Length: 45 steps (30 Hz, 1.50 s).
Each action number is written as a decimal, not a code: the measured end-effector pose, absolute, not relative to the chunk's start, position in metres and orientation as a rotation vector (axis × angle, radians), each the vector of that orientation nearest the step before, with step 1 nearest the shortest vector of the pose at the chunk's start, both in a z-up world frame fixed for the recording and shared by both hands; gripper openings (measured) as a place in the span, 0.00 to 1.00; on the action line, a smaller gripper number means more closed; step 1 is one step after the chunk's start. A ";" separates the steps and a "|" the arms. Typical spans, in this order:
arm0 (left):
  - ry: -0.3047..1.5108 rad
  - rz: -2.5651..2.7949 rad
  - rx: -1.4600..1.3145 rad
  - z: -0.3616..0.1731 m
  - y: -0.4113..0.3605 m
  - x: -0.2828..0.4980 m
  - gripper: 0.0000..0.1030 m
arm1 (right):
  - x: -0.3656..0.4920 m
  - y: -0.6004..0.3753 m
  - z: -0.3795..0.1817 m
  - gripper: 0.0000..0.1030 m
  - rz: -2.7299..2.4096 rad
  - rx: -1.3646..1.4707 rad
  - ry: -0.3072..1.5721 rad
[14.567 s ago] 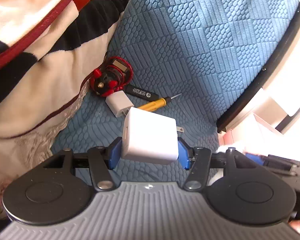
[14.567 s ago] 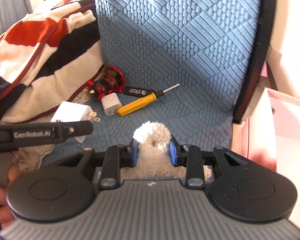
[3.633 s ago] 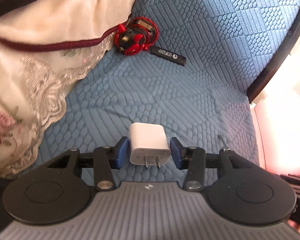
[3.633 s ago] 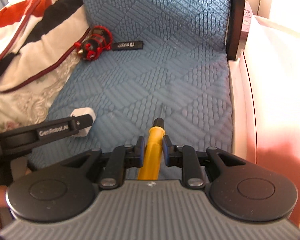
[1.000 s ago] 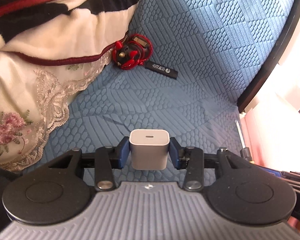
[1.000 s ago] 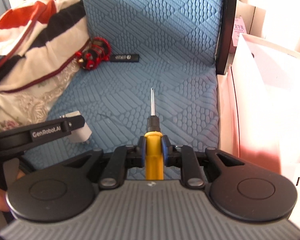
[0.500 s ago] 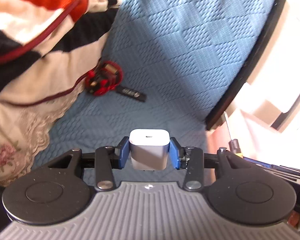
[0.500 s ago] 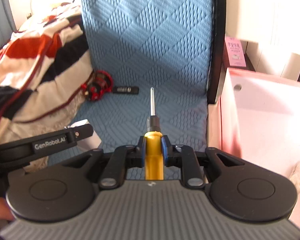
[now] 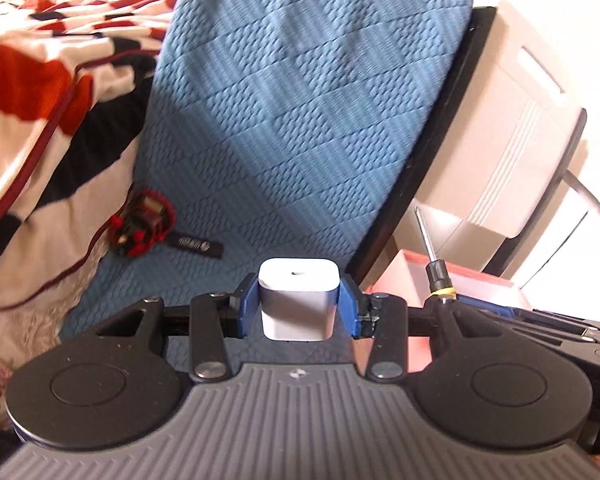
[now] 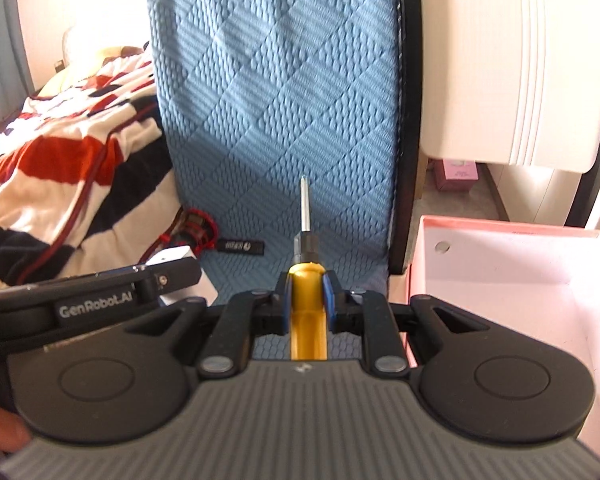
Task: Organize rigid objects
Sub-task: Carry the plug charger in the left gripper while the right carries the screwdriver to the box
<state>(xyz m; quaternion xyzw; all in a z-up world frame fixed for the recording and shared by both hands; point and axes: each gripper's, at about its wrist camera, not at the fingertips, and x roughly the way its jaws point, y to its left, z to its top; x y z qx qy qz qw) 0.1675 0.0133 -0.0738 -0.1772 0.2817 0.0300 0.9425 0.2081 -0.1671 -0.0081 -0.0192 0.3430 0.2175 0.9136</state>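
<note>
Clamping a white charger, the left gripper has its jaws closed on both sides, held above the blue mattress. Right gripper jaws pinch the yellow screwdriver, shaft forward. Just right, the pink box stands open beside the mattress's dark edge. Farther off, a red reel and black stick lie against the striped blanket.

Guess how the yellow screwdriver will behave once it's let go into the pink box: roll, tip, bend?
The screwdriver is likely stiff: its shaft sticks straight out of the right gripper with no sag. Its handle looks rounded, so it may roll a little on the flat floor of the pink box. The walls should stop it.
</note>
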 end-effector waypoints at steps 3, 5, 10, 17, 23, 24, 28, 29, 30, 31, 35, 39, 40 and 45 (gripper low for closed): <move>0.561 0.042 -0.352 -0.062 0.005 0.173 0.46 | 0.213 -0.176 0.001 0.19 0.434 -0.020 0.691; 0.550 0.024 -0.345 -0.054 -0.002 0.176 0.46 | 0.215 -0.182 0.007 0.19 0.421 -0.018 0.677; 0.534 -0.030 -0.330 -0.040 -0.024 0.187 0.46 | 0.219 -0.198 0.019 0.19 0.386 -0.009 0.651; 0.532 -0.096 -0.323 -0.032 -0.053 0.199 0.46 | 0.222 -0.225 0.026 0.19 0.333 0.011 0.633; 0.551 -0.142 -0.305 -0.034 -0.081 0.208 0.46 | 0.221 -0.248 0.020 0.19 0.290 -0.009 0.641; 0.555 -0.151 -0.304 -0.035 -0.086 0.209 0.46 | 0.221 -0.253 0.018 0.19 0.282 -0.008 0.645; 0.599 -0.206 -0.285 -0.047 -0.108 0.217 0.46 | 0.221 -0.275 0.007 0.19 0.240 -0.007 0.666; 0.614 -0.218 -0.283 -0.051 -0.114 0.218 0.46 | 0.220 -0.280 0.003 0.19 0.230 -0.011 0.672; 0.630 -0.229 -0.281 -0.055 -0.119 0.220 0.46 | 0.220 -0.284 0.000 0.19 0.221 -0.014 0.679; 0.643 -0.239 -0.282 -0.060 -0.125 0.221 0.46 | 0.220 -0.288 -0.005 0.19 0.217 -0.013 0.691; 0.684 -0.264 -0.282 -0.074 -0.141 0.226 0.46 | 0.218 -0.302 -0.023 0.19 0.200 -0.013 0.731; 0.723 -0.291 -0.268 -0.089 -0.157 0.230 0.46 | 0.218 -0.317 -0.042 0.19 0.172 -0.003 0.767; 0.736 -0.302 -0.259 -0.092 -0.160 0.232 0.46 | 0.218 -0.321 -0.047 0.19 0.163 0.003 0.779; 0.798 -0.332 -0.233 -0.110 -0.175 0.237 0.46 | 0.220 -0.337 -0.073 0.19 0.137 0.065 0.880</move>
